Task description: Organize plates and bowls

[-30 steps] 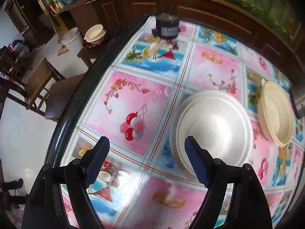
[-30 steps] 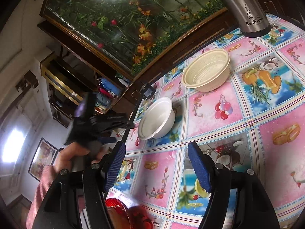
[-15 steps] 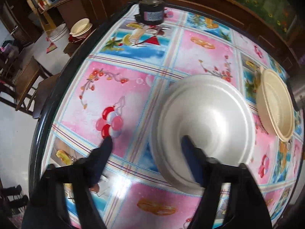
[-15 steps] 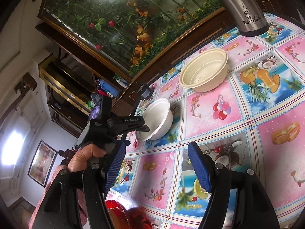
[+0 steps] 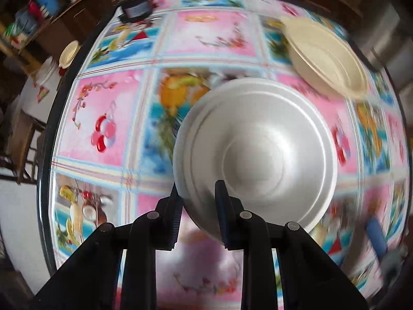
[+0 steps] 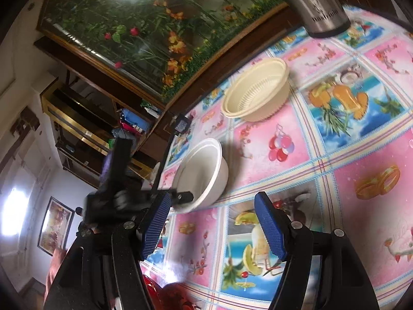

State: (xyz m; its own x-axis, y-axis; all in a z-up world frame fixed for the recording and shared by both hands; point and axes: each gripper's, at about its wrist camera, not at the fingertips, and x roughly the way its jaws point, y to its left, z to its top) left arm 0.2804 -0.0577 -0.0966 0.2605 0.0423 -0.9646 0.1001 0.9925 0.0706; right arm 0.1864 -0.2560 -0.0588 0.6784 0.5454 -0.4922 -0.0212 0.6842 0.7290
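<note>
A white bowl [image 5: 258, 155] sits on the round table with its pink and blue picture cloth [image 5: 108, 98]. My left gripper [image 5: 198, 193] points steeply down at it, jaws closing with the bowl's near rim between them, one finger outside and one inside. In the right wrist view the white bowl [image 6: 204, 170] looks tilted, with the left gripper [image 6: 180, 196] at its near rim. A ribbed cream bowl [image 5: 325, 59] stands further back, apart from it [image 6: 255, 95]. My right gripper [image 6: 211, 222] hovers over the cloth, open, with nothing between its fingers.
A steel flask [image 6: 317, 7] stands at the table's far edge beyond the cream bowl. A dark jar [image 5: 135, 6] sits near the far left rim. Something red [image 6: 165, 294] lies close under the right gripper. Chairs [image 5: 23, 142] and shelves stand beyond the table's dark edge [image 5: 49, 129].
The left gripper moved right and down onto the white bowl, and its jaws came together from wide apart onto the near rim. The right gripper stayed put.
</note>
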